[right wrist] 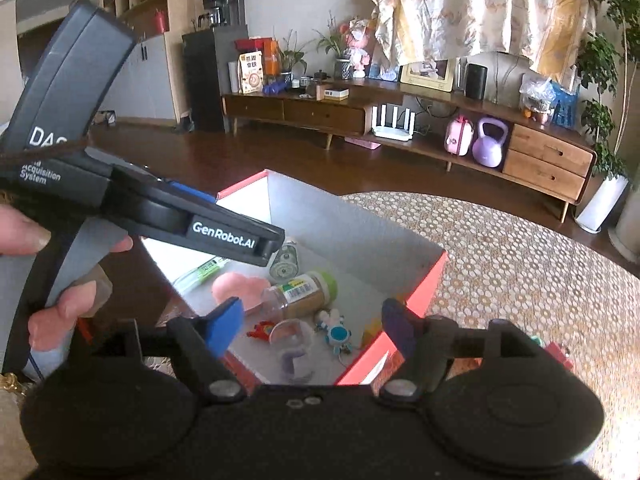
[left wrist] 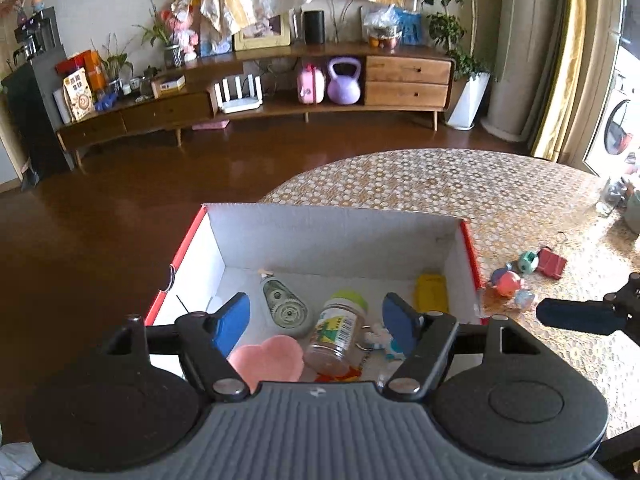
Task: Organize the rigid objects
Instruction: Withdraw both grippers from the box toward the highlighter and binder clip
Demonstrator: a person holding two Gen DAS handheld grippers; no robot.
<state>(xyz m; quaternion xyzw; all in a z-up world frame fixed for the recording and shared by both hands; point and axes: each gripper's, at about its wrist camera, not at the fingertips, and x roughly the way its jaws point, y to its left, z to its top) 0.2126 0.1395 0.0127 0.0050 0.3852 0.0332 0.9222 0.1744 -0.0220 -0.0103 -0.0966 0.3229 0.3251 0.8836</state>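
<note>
A red cardboard box (left wrist: 332, 216) with a white inside stands on the round table's near-left part. In it lie a green-lidded jar (left wrist: 336, 332), a correction tape (left wrist: 286, 308), a pink heart-shaped piece (left wrist: 266, 360), a yellow block (left wrist: 430, 292) and a small blue-white toy (left wrist: 380, 338). My left gripper (left wrist: 316, 322) hovers open above the box, nothing between its blue pads. My right gripper (right wrist: 312, 328) is also open and empty over the box's near corner (right wrist: 424, 292). The jar (right wrist: 300, 292), a clear round case (right wrist: 292, 344) and a green pen (right wrist: 204, 270) show below it.
Beside the box on the patterned table (left wrist: 460, 184) lie a pink pig toy (left wrist: 508, 282), a teal toy (left wrist: 528, 262) and a red binder clip (left wrist: 552, 262). A hand (right wrist: 76, 304) holds the left gripper's body (right wrist: 224, 232). Brown floor and a long sideboard (left wrist: 404, 80) lie beyond.
</note>
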